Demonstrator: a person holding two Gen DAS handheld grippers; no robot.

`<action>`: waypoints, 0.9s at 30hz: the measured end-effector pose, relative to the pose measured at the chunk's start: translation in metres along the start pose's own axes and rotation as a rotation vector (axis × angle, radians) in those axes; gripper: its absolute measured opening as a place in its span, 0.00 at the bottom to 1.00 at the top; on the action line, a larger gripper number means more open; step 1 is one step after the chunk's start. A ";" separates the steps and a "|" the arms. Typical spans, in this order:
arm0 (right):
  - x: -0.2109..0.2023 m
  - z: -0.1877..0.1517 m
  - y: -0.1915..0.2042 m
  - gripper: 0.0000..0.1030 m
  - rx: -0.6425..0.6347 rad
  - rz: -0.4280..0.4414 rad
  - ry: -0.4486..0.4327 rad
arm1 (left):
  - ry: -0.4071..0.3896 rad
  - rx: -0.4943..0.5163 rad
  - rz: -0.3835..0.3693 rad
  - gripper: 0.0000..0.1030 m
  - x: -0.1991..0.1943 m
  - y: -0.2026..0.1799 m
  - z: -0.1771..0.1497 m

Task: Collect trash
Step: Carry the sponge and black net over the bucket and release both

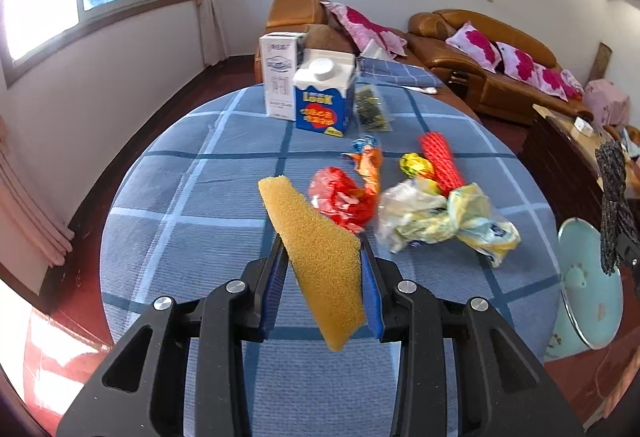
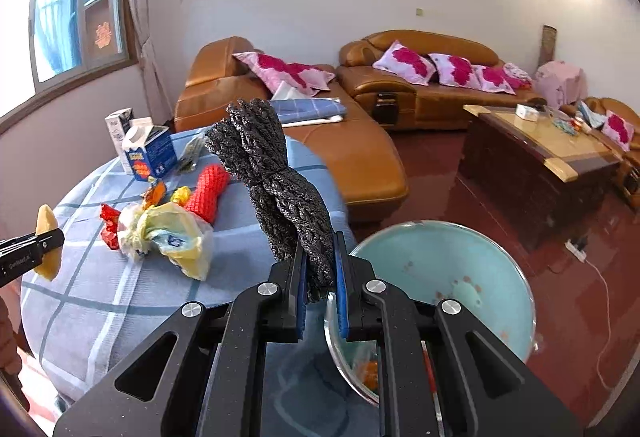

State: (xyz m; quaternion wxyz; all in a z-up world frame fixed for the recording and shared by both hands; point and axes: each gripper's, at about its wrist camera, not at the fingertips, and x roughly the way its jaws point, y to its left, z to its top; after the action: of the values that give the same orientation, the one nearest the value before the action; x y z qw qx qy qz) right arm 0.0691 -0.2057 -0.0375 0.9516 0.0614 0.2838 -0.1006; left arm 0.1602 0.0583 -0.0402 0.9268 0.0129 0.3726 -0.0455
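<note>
My left gripper (image 1: 322, 261) is shut on a yellow sponge (image 1: 316, 253) and holds it above the blue checked table (image 1: 192, 197). My right gripper (image 2: 320, 265) is shut on a black foam net (image 2: 272, 181) and holds it upright beside the rim of the teal trash bin (image 2: 440, 261), right of the table. The net also shows at the right edge of the left wrist view (image 1: 614, 205). On the table lie a crumpled plastic bag (image 1: 440, 217), a red wrapper (image 1: 340, 197), an orange wrapper (image 1: 368, 161), a yellow wrapper (image 1: 416, 165) and a red foam net (image 1: 440, 157).
A blue milk carton (image 1: 324, 97), a white carton (image 1: 278, 77) and a small clear packet (image 1: 372, 109) stand at the table's far side. Brown sofas (image 2: 360, 157) with pink cushions lie behind. A wooden coffee table (image 2: 540, 157) stands to the right on the red floor.
</note>
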 end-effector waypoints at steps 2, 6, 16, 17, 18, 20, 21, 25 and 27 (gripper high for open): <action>-0.004 -0.004 -0.008 0.12 0.018 -0.009 0.001 | 0.000 0.019 -0.004 0.33 -0.001 -0.008 -0.001; -0.010 -0.011 -0.019 0.12 0.027 -0.039 -0.004 | 0.002 0.043 -0.019 0.33 -0.003 -0.021 -0.005; -0.028 -0.021 -0.053 0.12 0.094 -0.092 -0.022 | 0.002 0.092 -0.158 0.33 -0.015 -0.058 -0.008; -0.029 -0.021 -0.054 0.12 0.091 -0.102 -0.025 | -0.001 0.103 -0.162 0.33 -0.016 -0.062 -0.008; -0.029 -0.022 -0.054 0.12 0.087 -0.114 -0.029 | -0.003 0.108 -0.162 0.33 -0.017 -0.066 -0.009; -0.029 -0.025 -0.061 0.12 0.091 -0.132 -0.030 | -0.002 0.124 -0.166 0.33 -0.017 -0.075 -0.008; -0.029 -0.027 -0.065 0.12 0.100 -0.136 -0.027 | -0.002 0.128 -0.168 0.33 -0.017 -0.077 -0.008; -0.026 -0.033 -0.081 0.12 0.139 -0.163 -0.008 | -0.004 0.165 -0.179 0.33 -0.017 -0.096 -0.008; -0.024 -0.035 -0.090 0.12 0.157 -0.172 -0.001 | -0.003 0.188 -0.190 0.33 -0.017 -0.108 -0.008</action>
State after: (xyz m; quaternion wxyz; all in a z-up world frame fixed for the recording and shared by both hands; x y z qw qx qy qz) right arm 0.0103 -0.2828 -0.0589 0.9319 0.1110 0.2788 -0.2039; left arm 0.1323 -0.0476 -0.0333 0.9136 0.0645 0.3647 -0.1678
